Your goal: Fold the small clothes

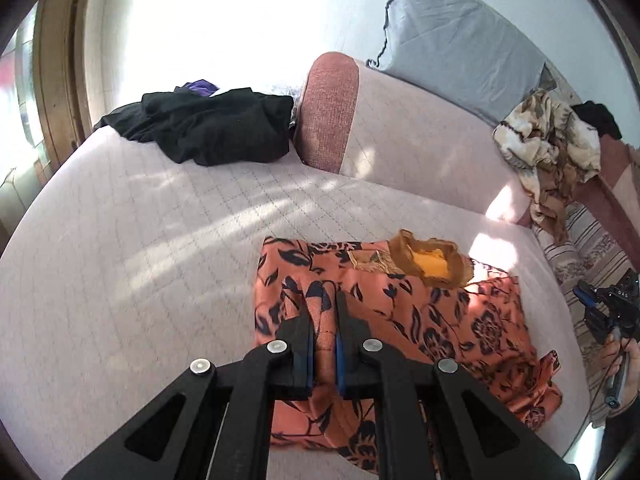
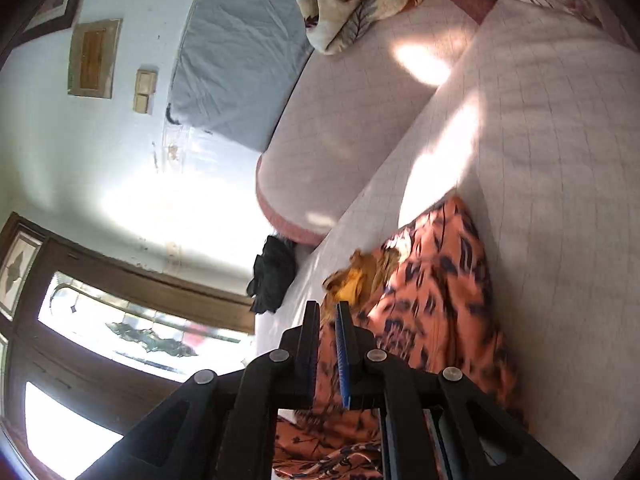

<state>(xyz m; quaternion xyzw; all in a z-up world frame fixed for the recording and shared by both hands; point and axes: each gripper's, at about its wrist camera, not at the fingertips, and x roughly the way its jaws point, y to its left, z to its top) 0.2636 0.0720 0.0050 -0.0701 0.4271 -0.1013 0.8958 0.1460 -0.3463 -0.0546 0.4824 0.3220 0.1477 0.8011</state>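
Note:
An orange garment with a dark flower print (image 1: pixel 440 312) lies partly folded on the pale pink quilted sofa seat (image 1: pixel 140 240). A small yellow and brown piece (image 1: pixel 430 258) rests on its far edge. My left gripper (image 1: pixel 320 292) is shut on a raised fold of the orange cloth near its left side. In the right wrist view, which is rolled sideways and blurred, my right gripper (image 2: pixel 327 308) has the orange garment (image 2: pixel 440 280) pinched between its nearly closed fingers, close to the yellow piece (image 2: pixel 352 280).
A heap of black clothes (image 1: pixel 212 128) lies at the back left beside a pink bolster (image 1: pixel 332 112). A grey pillow (image 1: pixel 452 40) leans on the wall, and a brown patterned blanket (image 1: pixel 548 148) is bunched at the right. A hand holds a black and blue device (image 1: pixel 608 308) at the right edge.

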